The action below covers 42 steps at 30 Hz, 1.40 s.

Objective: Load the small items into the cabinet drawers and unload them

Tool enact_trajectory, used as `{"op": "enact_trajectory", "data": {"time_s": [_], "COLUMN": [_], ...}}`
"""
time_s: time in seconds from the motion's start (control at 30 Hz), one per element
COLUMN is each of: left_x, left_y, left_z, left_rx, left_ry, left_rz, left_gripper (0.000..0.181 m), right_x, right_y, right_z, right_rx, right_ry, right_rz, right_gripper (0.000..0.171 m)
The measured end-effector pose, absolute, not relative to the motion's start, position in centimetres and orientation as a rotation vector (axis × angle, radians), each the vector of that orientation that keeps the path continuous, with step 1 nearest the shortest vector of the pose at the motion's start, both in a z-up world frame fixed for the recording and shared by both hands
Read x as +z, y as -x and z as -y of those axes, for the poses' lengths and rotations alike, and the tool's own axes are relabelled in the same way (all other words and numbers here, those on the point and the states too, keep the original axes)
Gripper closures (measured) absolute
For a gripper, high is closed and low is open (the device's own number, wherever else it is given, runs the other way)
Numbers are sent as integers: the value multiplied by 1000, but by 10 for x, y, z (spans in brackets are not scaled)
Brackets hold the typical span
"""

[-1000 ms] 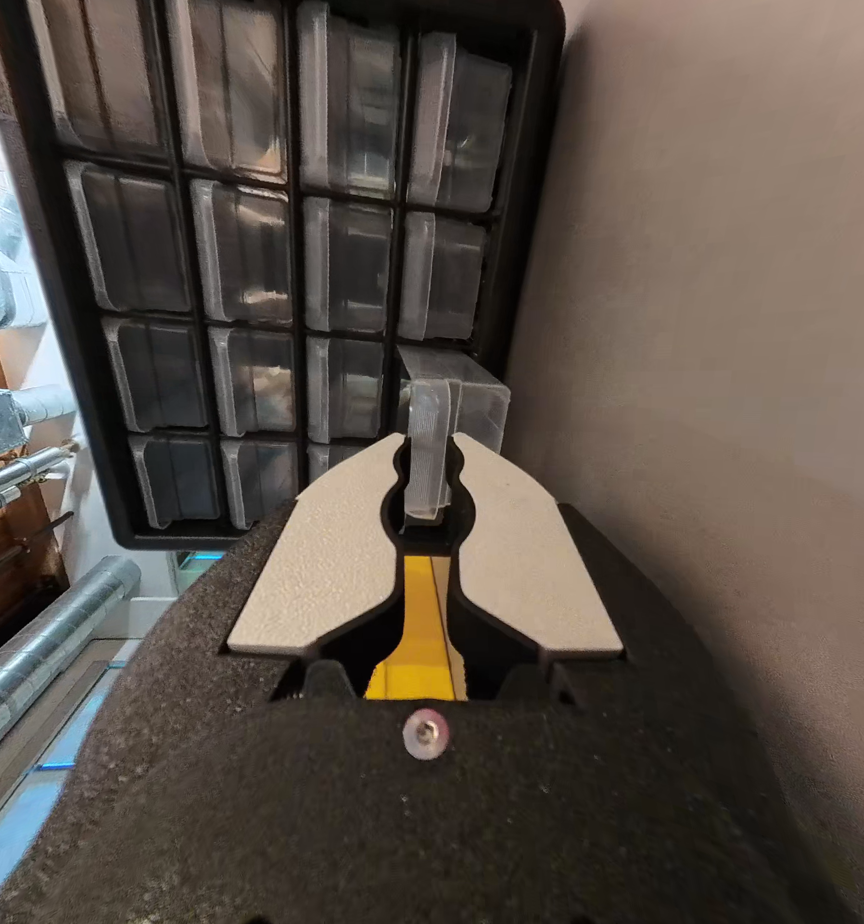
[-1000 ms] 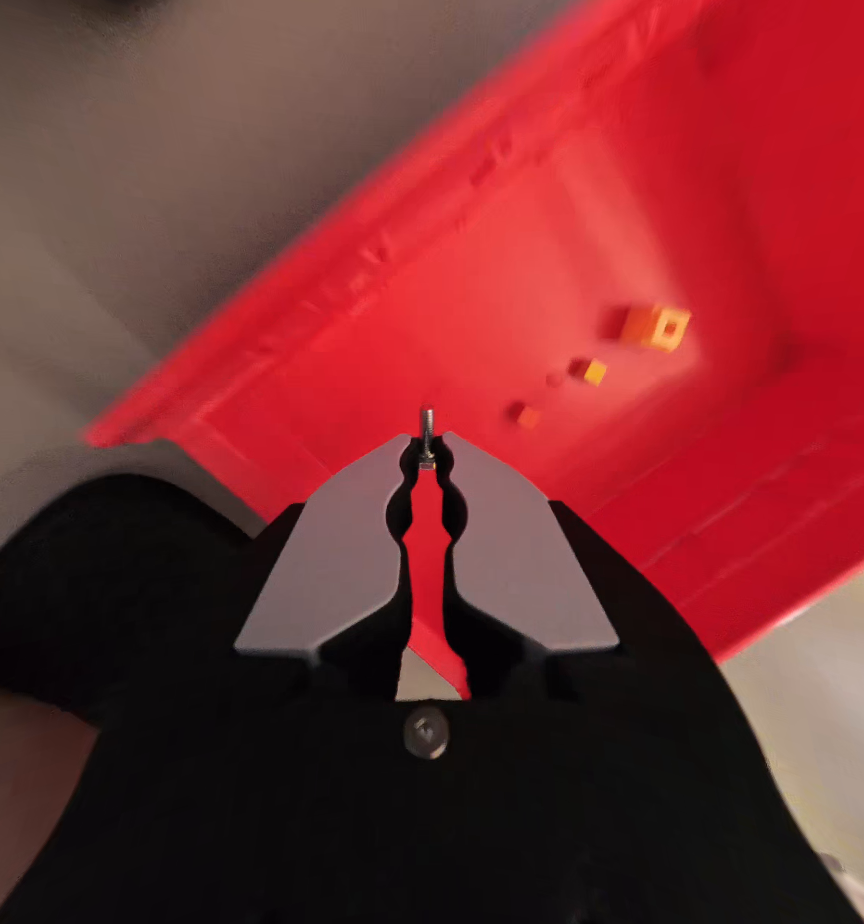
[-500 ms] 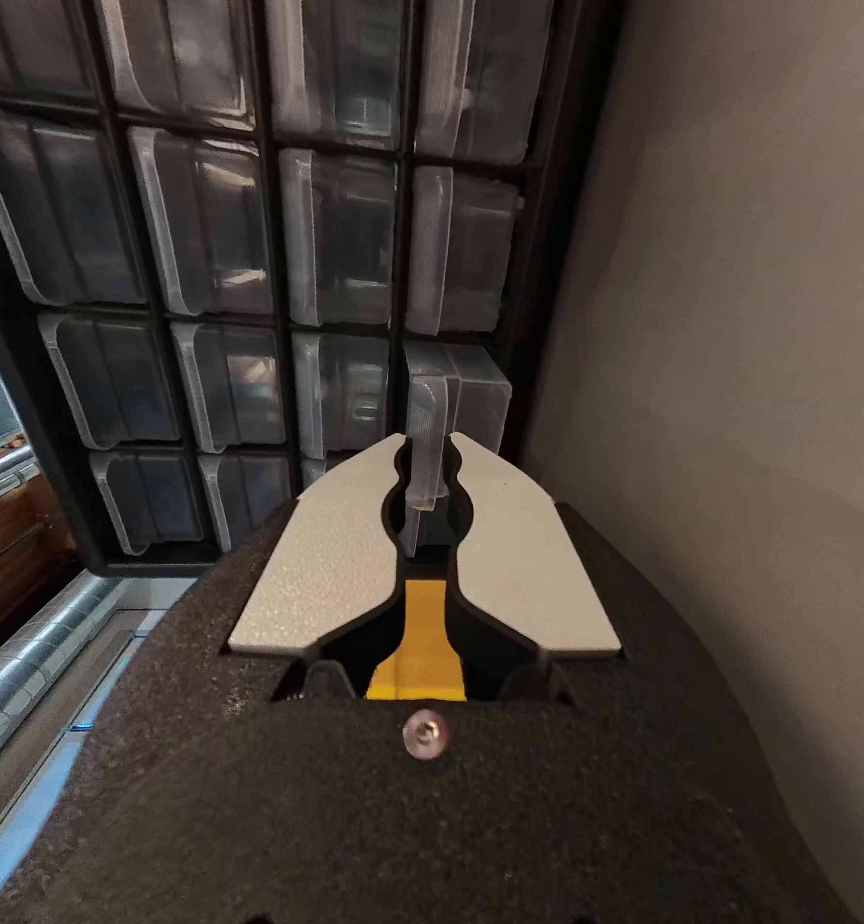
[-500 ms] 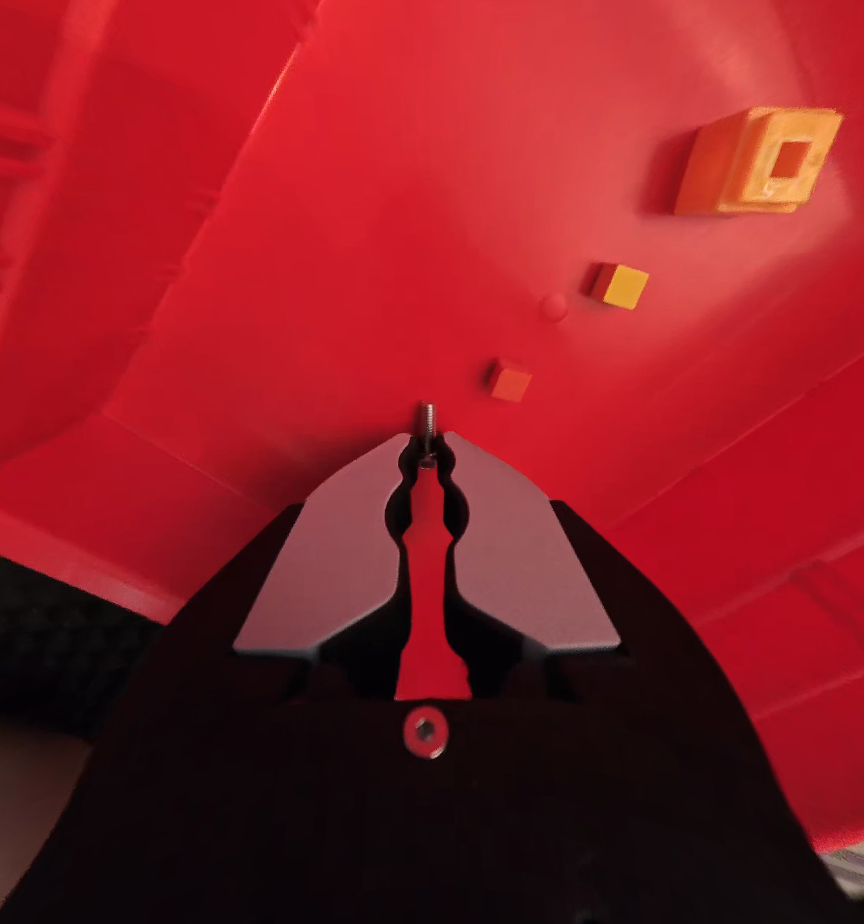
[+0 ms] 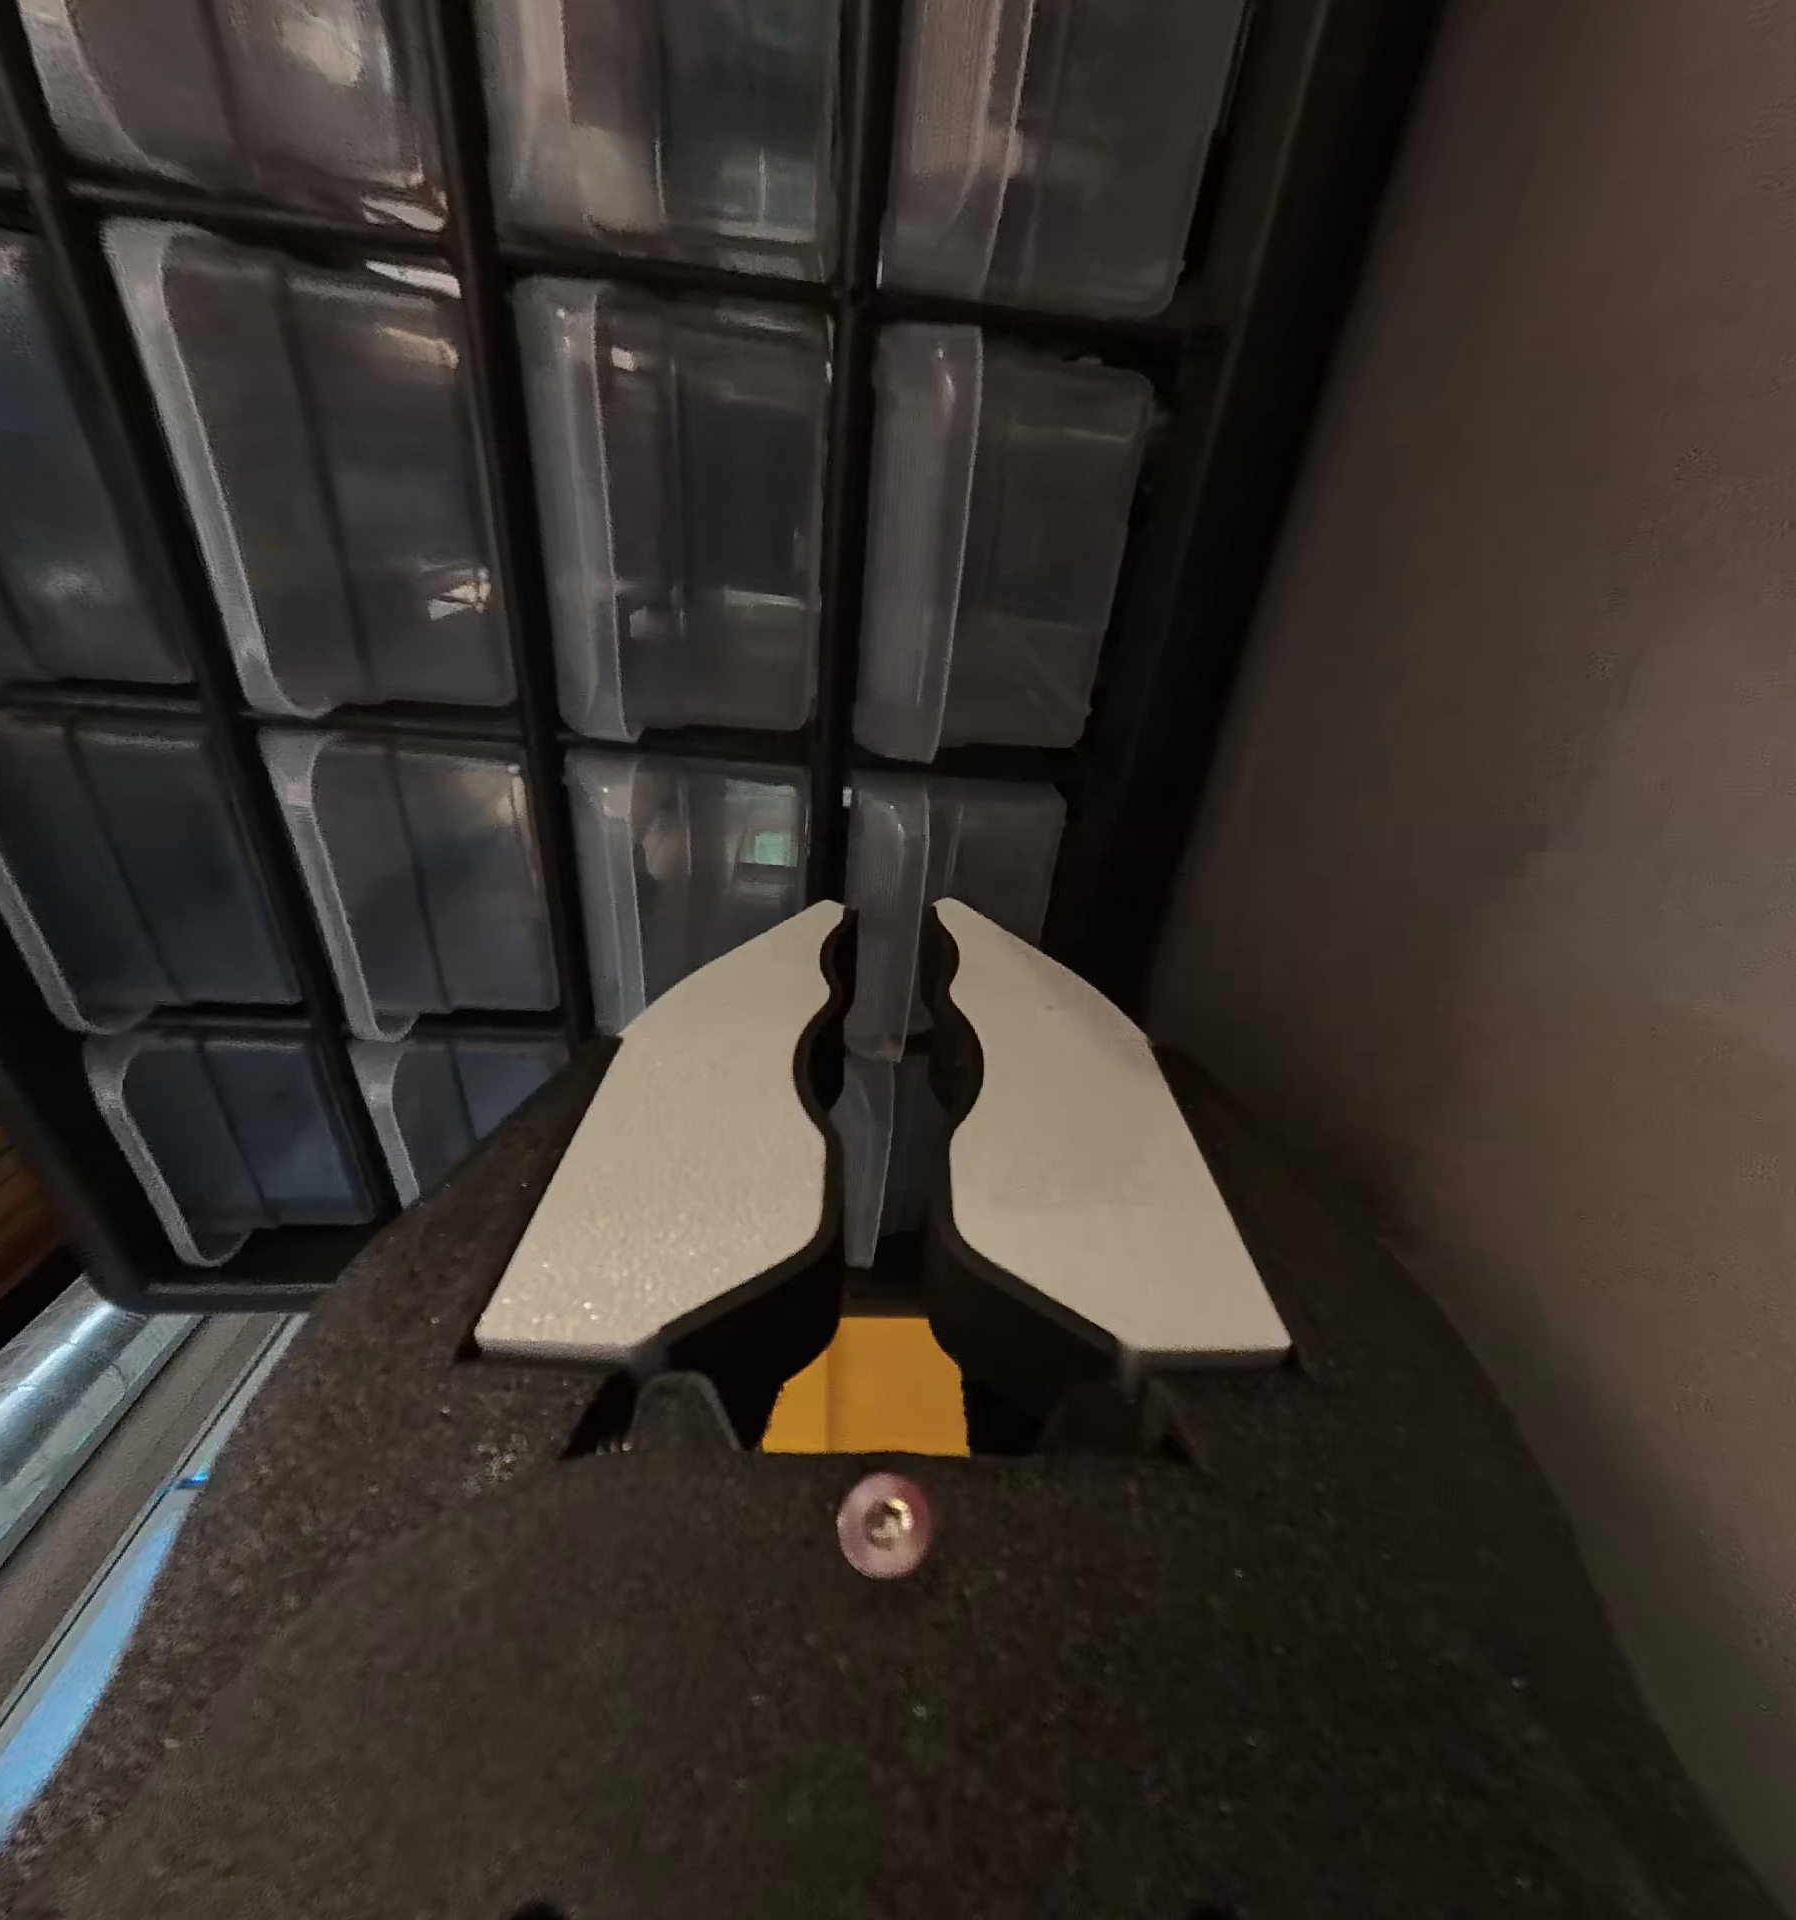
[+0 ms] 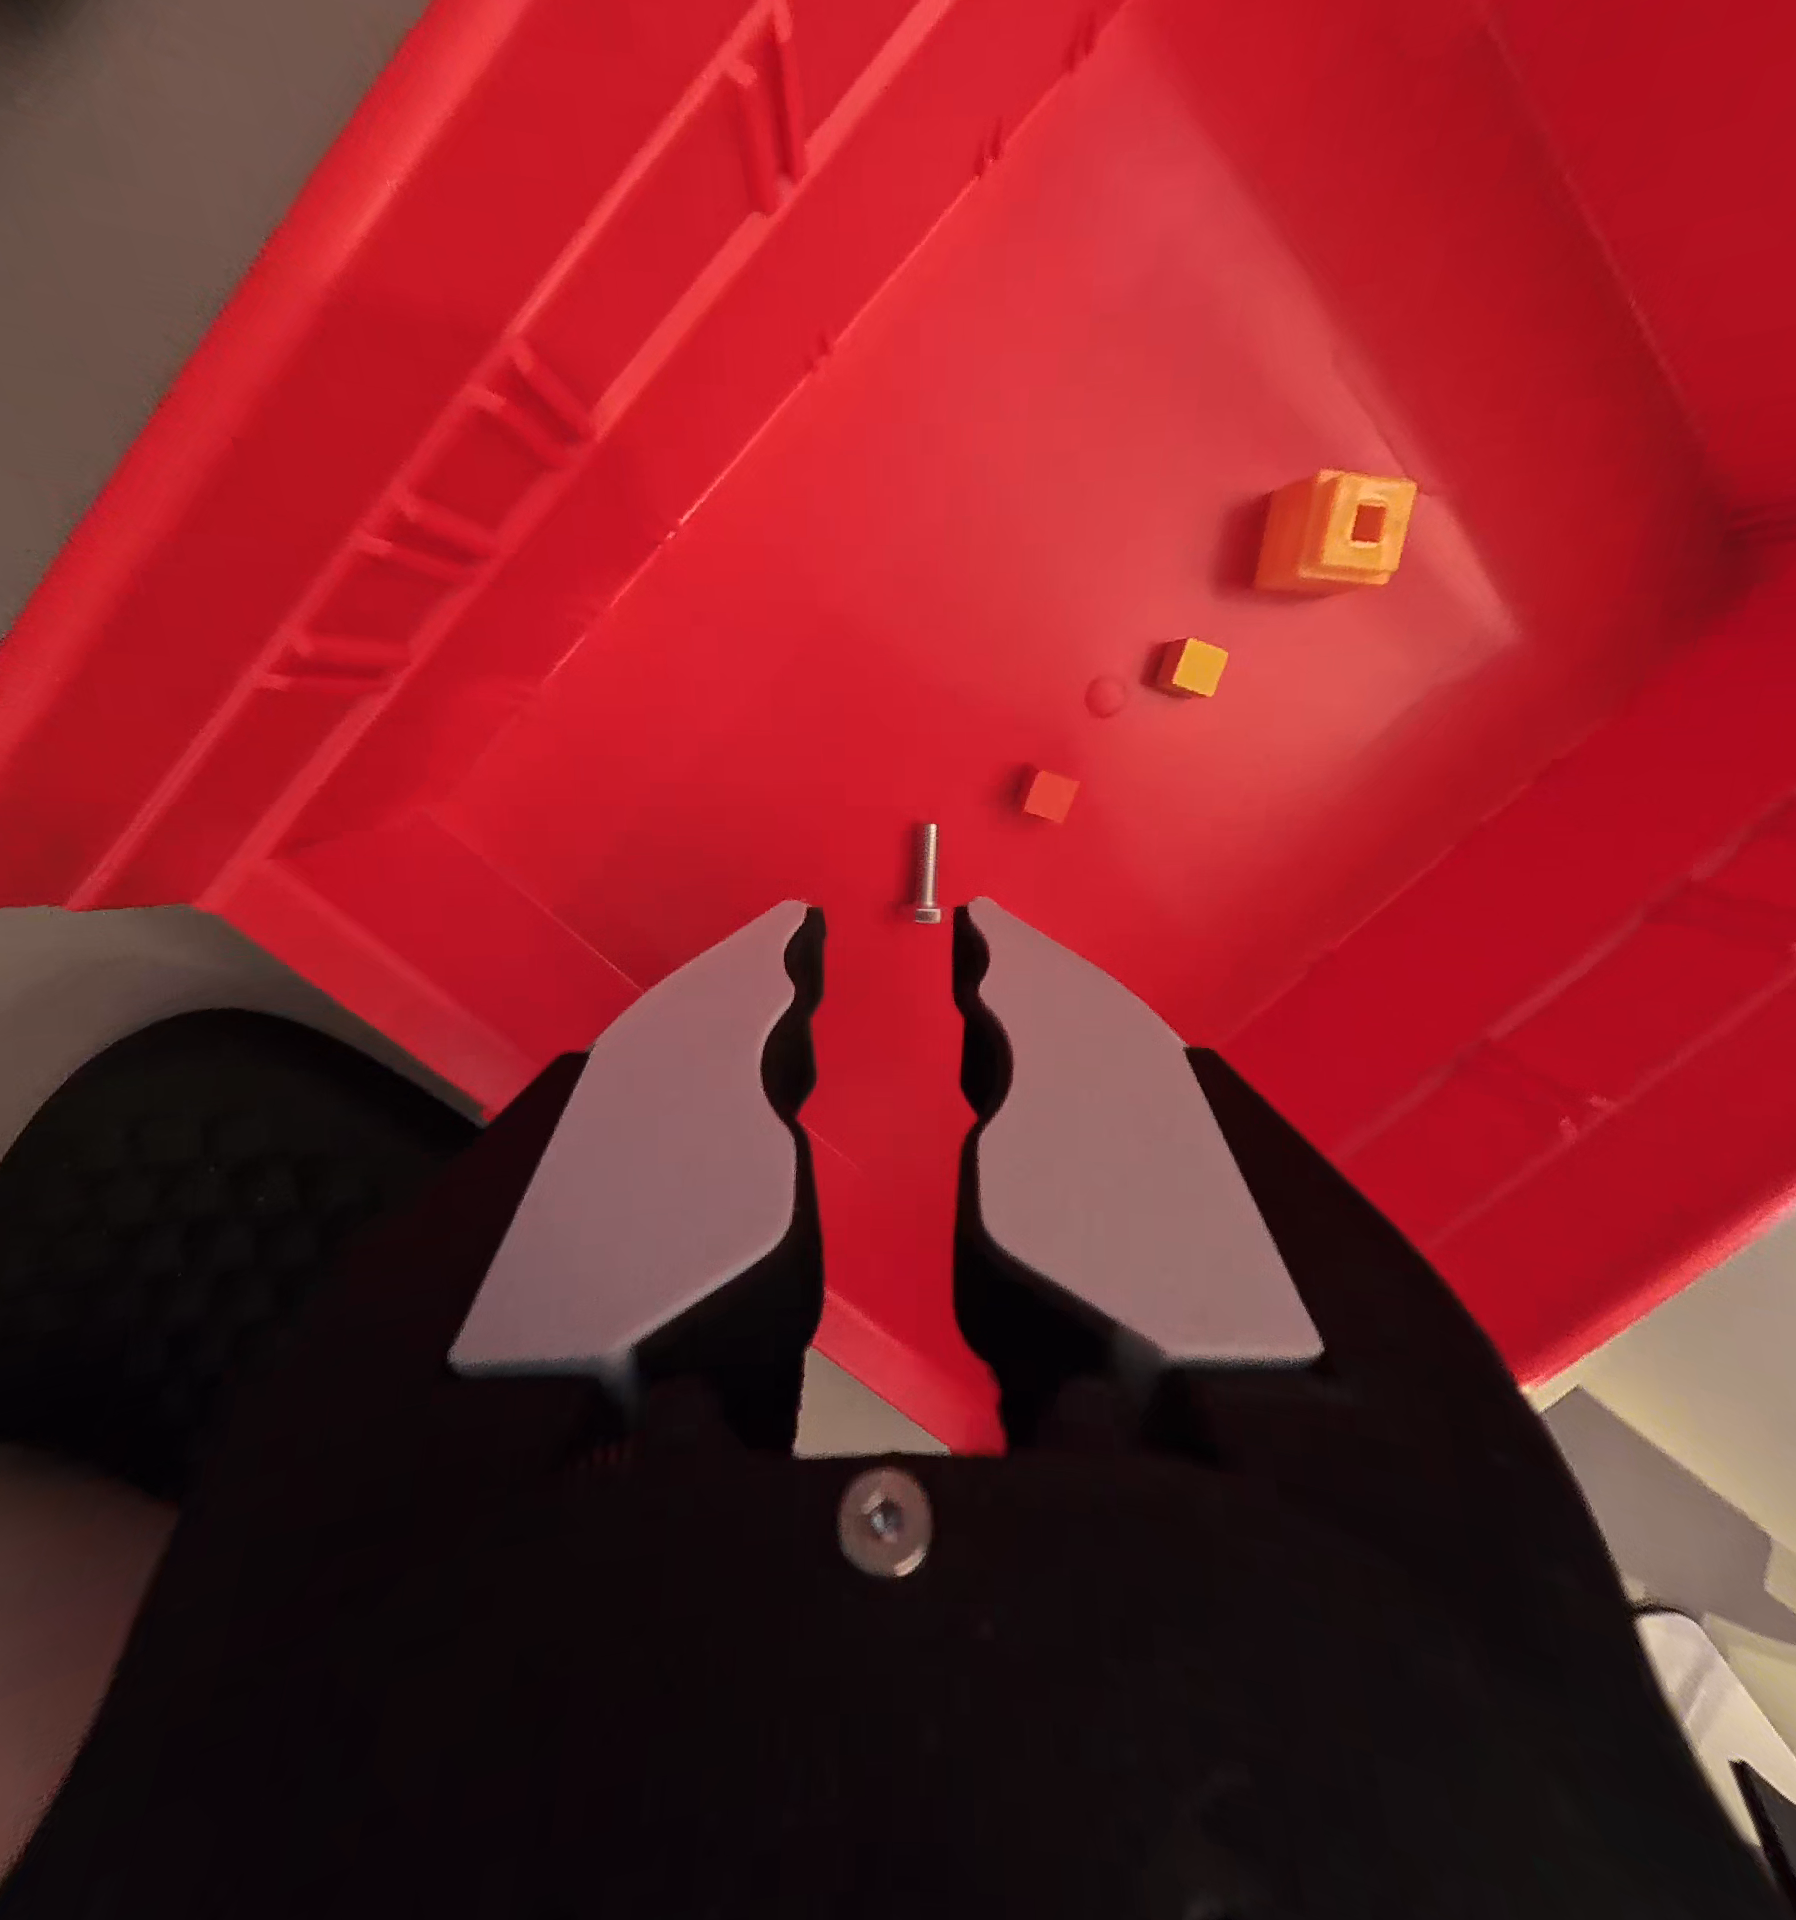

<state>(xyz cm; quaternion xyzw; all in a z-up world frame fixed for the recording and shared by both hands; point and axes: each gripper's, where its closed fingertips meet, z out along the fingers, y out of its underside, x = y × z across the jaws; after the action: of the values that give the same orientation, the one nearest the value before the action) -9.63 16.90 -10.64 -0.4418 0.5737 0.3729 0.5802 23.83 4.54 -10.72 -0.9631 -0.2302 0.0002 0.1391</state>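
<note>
In the left wrist view, my left gripper (image 5: 889, 920) is shut on the clear handle (image 5: 883, 935) of a small transparent drawer (image 5: 987, 862) in the rightmost column of the black cabinet (image 5: 1133, 831). The drawer sits nearly flush with its neighbours. In the right wrist view, my right gripper (image 6: 886, 914) is open above the floor of a red bin (image 6: 873, 520). A small silver bolt (image 6: 927, 873) lies on the bin floor just past the fingertips, free of both pads.
Rows of closed clear drawers (image 5: 665, 499) fill the cabinet. A grey wall (image 5: 1548, 935) stands close on its right. In the red bin lie an orange block with a square hole (image 6: 1335, 532), a yellow-topped cube (image 6: 1193, 665) and a small orange cube (image 6: 1050, 795). Tip to tip, the grippers are about 35 centimetres apart. The small silver bolt (image 6: 927, 873) lies some 6 centimetres from my right tips, 35 centimetres from my left tips.
My left gripper has pushed the pulled-out drawer back into the cabinet, still gripping its handle. My right gripper carried the bolt down into the red bin, then opened and let it go.
</note>
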Motion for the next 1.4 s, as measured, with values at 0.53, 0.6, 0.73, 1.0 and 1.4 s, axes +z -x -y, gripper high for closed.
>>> {"op": "enact_trajectory", "data": {"time_s": [0.53,0.6,0.73,1.0,1.4], "left_x": [-70,-61,-63,-60,-59], "left_y": [60,54,38,30,38], "left_z": [-124,-131,-145,-150,-144], "left_rx": [725,750,775,788,854], "left_ry": [842,836,821,787,728], "left_rz": [-1225,-1181,-1195,-1188,-1232], "left_gripper": [148,149,152,166,174], "right_x": [-89,-81,-71,-68,-44], "right_y": [-220,-213,-209,-210,-188], "right_z": [-40,-41,-39,-35,-39], "right_rx": [158,189,183,169,48], "right_ry": [2644,2579,2541,2540,2460], "right_rz": [731,762,783,782,889], "right_gripper": [148,148,148,148,148]}}
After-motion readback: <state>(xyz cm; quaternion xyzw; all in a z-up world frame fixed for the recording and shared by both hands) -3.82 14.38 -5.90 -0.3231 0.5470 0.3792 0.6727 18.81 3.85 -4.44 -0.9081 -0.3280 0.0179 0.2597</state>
